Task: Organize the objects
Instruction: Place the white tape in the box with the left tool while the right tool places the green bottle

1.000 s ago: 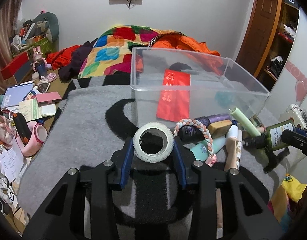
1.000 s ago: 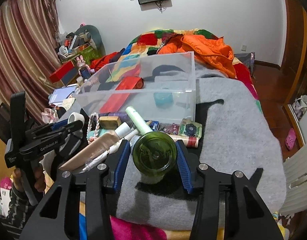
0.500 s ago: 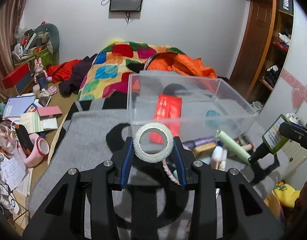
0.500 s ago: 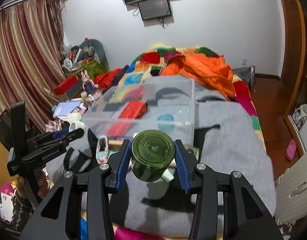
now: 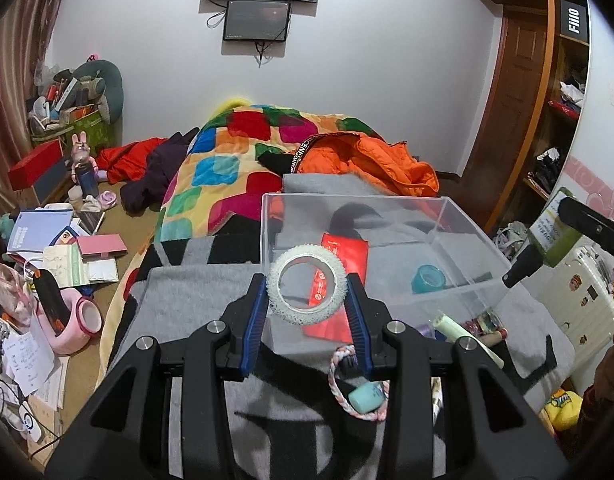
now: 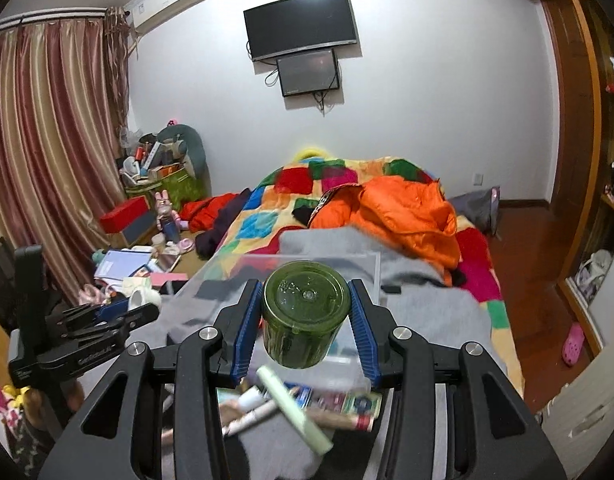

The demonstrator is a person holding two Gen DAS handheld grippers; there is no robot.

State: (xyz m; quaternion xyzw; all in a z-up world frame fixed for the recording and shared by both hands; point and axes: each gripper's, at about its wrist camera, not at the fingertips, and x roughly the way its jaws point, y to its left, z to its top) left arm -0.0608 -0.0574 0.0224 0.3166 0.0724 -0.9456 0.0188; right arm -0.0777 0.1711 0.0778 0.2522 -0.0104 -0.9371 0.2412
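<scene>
1. Your R gripper (image 6: 306,312) hides most of the clear bin (image 5: 459,236) in R view; items below the bottle are blurred.
2. L gripper (image 5: 305,298): pads clamped on white ring (image 5: 305,285), held above bin's near-left corner.
3. R gripper: pads clamped on green bottle (image 6: 303,312), base toward cam, in front of the bin.

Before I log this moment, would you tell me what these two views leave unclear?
- Green bottle: right wrist view shows only its base; left wrist view cuts off its label.
- Items below the clear bin: motion-blurred in right view, partly hidden by the left tongs in left view.
</scene>
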